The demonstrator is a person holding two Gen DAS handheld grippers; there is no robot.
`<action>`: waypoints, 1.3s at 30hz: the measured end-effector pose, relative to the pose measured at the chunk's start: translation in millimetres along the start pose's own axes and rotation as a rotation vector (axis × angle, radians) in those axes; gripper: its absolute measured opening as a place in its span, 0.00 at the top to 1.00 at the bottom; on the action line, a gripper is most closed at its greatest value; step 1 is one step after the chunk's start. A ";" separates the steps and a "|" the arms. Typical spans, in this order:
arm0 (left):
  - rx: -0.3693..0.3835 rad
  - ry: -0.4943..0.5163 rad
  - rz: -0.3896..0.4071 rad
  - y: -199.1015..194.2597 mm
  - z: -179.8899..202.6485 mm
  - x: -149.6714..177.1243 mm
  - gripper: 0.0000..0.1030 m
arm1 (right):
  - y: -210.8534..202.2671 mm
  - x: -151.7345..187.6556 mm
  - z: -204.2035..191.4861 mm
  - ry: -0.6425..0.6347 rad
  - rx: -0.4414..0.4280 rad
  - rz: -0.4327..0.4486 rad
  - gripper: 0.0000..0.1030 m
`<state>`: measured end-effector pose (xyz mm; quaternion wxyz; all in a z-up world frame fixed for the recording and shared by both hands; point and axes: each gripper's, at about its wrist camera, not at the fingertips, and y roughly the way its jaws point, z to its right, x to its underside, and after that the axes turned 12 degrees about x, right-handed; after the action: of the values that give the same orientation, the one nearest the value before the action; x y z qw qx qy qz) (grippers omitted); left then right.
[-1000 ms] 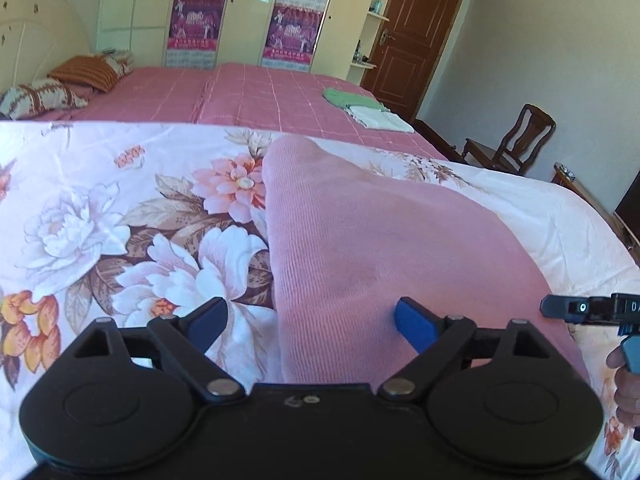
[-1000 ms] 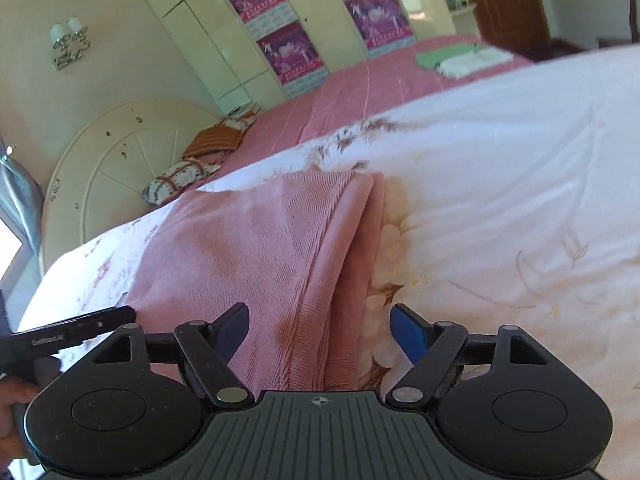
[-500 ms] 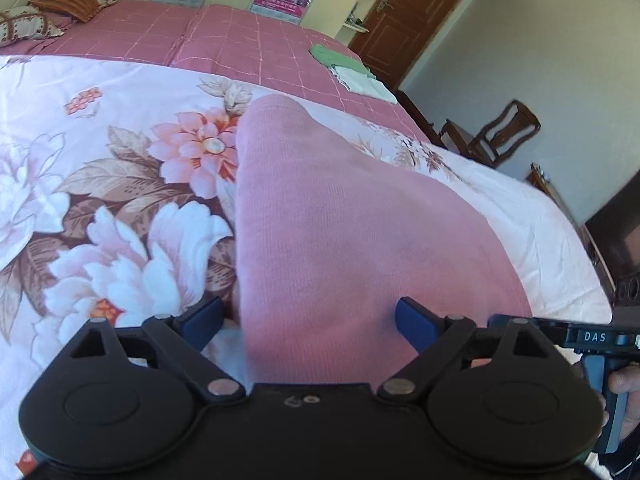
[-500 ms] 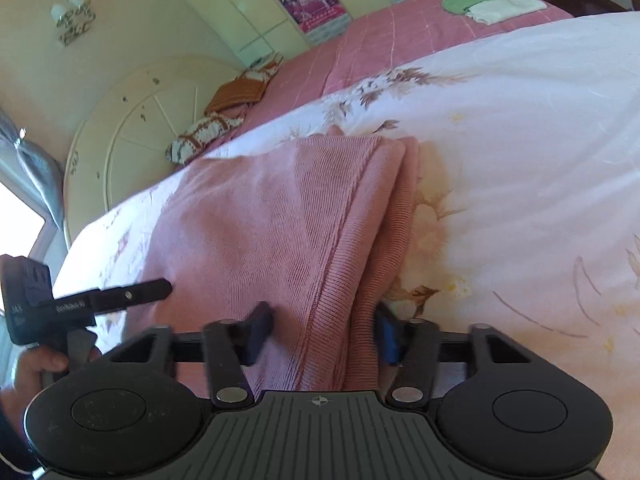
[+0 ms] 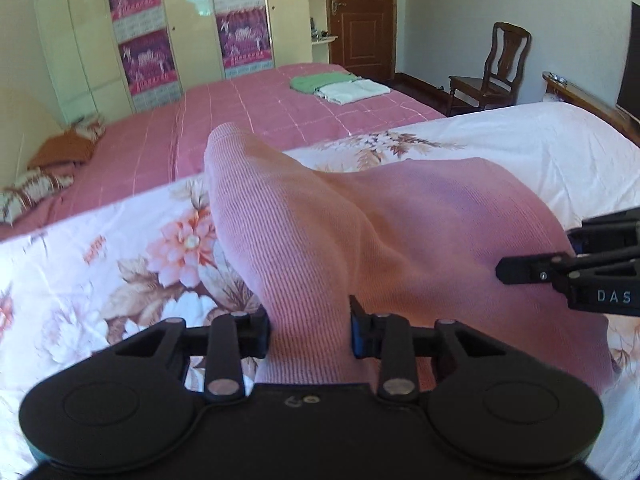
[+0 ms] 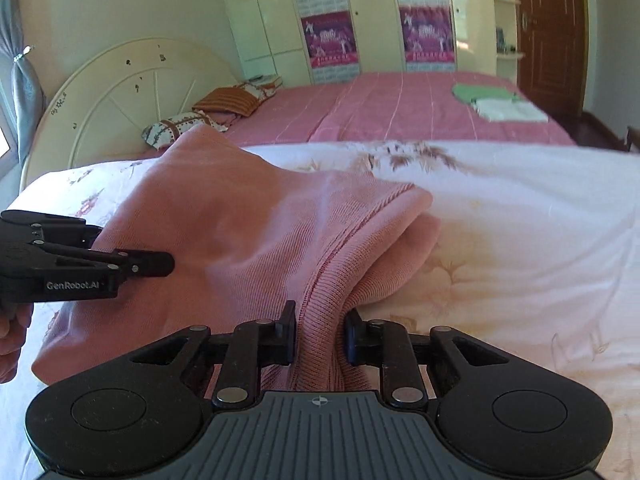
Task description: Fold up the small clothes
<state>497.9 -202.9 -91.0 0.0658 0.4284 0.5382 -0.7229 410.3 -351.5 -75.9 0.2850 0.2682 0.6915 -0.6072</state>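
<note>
The pink knit garment [image 5: 360,240] lies at the centre of both views on the floral bedspread [image 5: 100,260], near edge lifted, so the fold looks just begun and mostly left to do. The left gripper [image 5: 310,330] and right gripper [image 6: 320,330] each have jaws closing, cloth pinched between them. No container shows; 2 folded pieces [image 5: 340,86] sit upper right on the far pink bed [image 5: 240,112].

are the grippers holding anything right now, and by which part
Both hold the pink knit garment at its near edge. The left gripper is closing on the near left corner, and the right gripper on bunched layers at the near right corner.
</note>
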 end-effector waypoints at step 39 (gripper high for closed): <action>0.076 -0.270 -0.007 -176.0 -272.3 184.7 0.42 | 41.0 42.7 -331.8 -0.154 -0.069 -0.120 0.79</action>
<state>434.1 164.4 -106.1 0.1185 0.3276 0.4983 -0.7939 387.4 -16.2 -101.5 0.3094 0.1688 0.7029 -0.6178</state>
